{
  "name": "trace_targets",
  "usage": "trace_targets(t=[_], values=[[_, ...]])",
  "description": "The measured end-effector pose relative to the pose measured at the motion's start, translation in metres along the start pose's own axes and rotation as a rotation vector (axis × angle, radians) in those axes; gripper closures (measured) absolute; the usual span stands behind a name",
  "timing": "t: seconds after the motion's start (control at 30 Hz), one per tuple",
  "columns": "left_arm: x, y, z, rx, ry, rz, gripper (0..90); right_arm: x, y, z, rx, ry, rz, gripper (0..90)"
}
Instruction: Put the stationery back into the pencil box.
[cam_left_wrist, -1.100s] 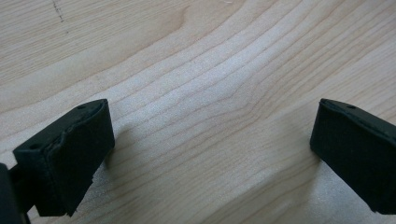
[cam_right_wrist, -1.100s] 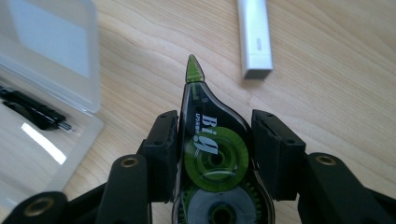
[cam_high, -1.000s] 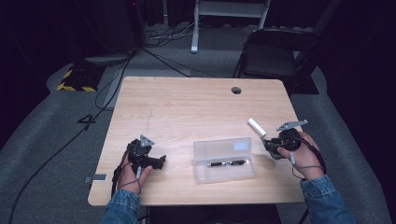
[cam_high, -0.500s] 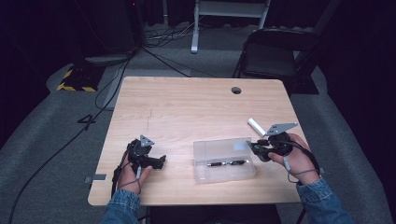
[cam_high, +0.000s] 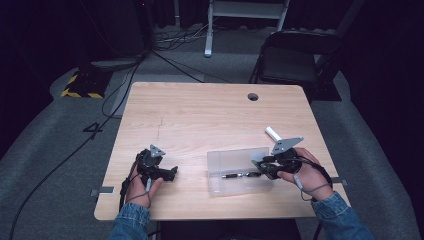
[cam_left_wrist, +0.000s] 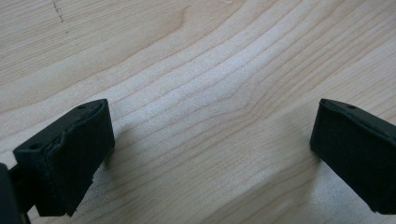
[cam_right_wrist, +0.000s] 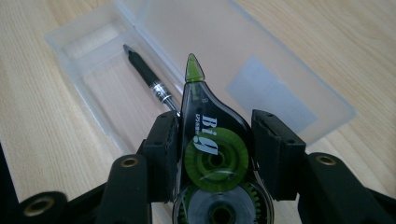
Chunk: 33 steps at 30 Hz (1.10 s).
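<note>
While the left tongs are resting spread on the pale wooden desk, the right tongs are pinching a black-and-green correction-tape dispenser over the clear plastic pencil case, a black pen lying at 11 o'clock.

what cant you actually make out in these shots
- Pen: in the right gripper view its rear end is hidden behind the correction tape dispenser and the right hand-held gripper clamped on it.
- Dispenser: its lower body is cut off by that view's bottom edge; in the high view it is too small to identify.
- White cylinder: high view, too small to say what it is.
- Clear case: its label is blurred, unreadable.
</note>
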<state>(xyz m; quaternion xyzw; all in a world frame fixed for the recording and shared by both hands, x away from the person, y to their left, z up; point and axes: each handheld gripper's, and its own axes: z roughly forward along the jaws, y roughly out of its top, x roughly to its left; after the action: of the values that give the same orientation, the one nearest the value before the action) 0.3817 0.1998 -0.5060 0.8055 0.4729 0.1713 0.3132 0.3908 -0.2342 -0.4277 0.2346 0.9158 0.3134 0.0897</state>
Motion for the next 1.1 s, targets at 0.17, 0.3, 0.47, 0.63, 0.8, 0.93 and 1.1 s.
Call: trace_targets(t=[0.17,0.3,0.47,0.63,0.8,0.93,1.1], values=[[0.0,0.0,0.0,0.0,0.0,0.0,0.2,0.006,0.002,0.008,0.006,0.035,-0.041,53.1],[0.0,0.0,0.0,0.0,-0.001,-0.001,0.1,0.009,0.002,0.013,0.016,0.054,-0.064,53.0],[0.0,0.0,0.0,0.0,0.0,-0.001,0.2,0.009,0.0,0.02,0.035,0.066,-0.079,53.0],[0.0,0.0,0.0,0.001,0.002,0.002,0.1,0.009,-0.001,0.025,0.044,0.084,-0.083,53.0],[0.0,0.0,0.0,0.0,0.001,0.001,0.1,0.01,-0.002,0.029,0.064,0.108,-0.078,53.0],[0.0,0.0,0.0,0.0,-0.001,-0.002,0.1,0.01,-0.003,0.03,0.073,0.118,-0.074,53.0],[0.0,0.0,0.0,0.0,-0.001,-0.002,0.1,0.013,-0.004,0.032,0.092,0.142,-0.059,52.9]])
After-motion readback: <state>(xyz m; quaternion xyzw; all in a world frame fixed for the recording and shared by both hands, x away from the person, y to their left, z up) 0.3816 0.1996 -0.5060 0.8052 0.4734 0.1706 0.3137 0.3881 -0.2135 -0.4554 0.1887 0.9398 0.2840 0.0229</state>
